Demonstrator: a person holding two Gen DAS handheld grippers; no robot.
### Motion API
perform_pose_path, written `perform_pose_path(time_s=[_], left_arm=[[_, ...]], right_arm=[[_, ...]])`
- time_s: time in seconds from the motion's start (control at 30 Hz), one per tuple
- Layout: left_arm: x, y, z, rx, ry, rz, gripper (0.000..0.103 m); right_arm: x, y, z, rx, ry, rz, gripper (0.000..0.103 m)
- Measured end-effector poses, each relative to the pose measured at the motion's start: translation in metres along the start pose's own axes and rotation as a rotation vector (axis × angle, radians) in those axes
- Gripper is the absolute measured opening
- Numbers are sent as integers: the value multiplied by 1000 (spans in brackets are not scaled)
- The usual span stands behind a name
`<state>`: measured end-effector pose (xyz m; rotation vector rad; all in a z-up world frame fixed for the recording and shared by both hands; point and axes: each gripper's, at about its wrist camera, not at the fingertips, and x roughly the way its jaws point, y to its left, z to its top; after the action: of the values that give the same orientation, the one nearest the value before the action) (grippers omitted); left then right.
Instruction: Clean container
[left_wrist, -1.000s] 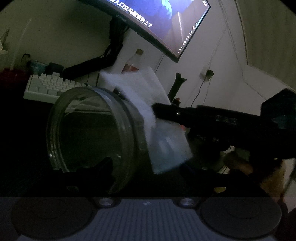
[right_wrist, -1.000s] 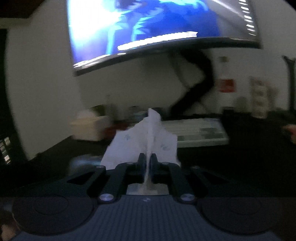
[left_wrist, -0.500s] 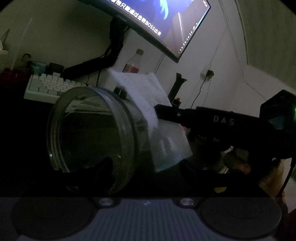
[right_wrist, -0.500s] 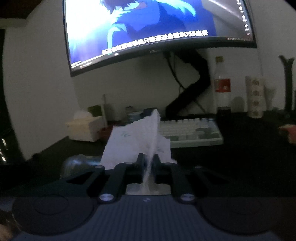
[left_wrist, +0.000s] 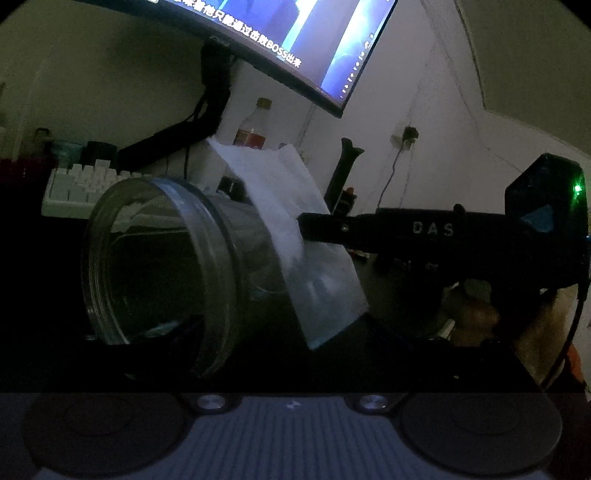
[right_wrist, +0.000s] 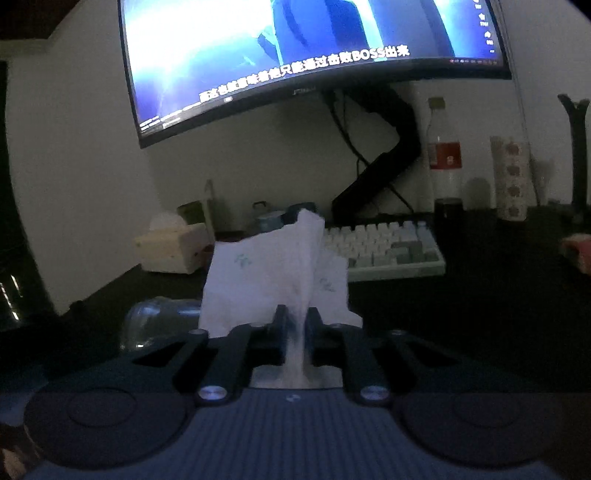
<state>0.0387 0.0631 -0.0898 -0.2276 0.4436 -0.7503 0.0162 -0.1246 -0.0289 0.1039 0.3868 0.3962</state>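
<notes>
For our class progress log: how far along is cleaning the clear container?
Done: the right hand-held gripper has a tissue pinched. In hand: the tissue lies against the container's outer wall. Left: the inside; cleanliness is unclear in this dim light.

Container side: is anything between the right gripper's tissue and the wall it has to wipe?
Nothing visible. The tissue, pinched in the right gripper, drapes directly against the outside of the clear container lying on its side; bottle and keyboard sit behind.

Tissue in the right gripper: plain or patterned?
White tissue with faint greenish printed marks, clearest in the right wrist view.
</notes>
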Motion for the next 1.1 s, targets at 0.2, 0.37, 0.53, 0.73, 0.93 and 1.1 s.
perform_pose_path(time_s=[0.2, 0.37, 0.53, 0.73, 0.93, 1.1], left_arm=[[-7, 11, 0, -48, -32, -33, 57], [-15, 28, 2, -190, -131, -18, 27], [-10, 56, -5, -543, -208, -157, 12], [-12, 61, -11, -764, -254, -281, 11], [-14, 59, -11, -787, -241, -302, 13], [-25, 37, 8, -502, -163, -100, 56]], right_arm=[[-7, 28, -8, -106, -4, 109, 13], [-8, -13, 2, 18, -42, -60, 4], [-29, -53, 12, 131, -100, -166, 4], [-43, -62, 17, 158, -127, -185, 4], [-43, -40, 17, 87, -123, -120, 5], [-41, -18, 12, 15, -101, -31, 5]])
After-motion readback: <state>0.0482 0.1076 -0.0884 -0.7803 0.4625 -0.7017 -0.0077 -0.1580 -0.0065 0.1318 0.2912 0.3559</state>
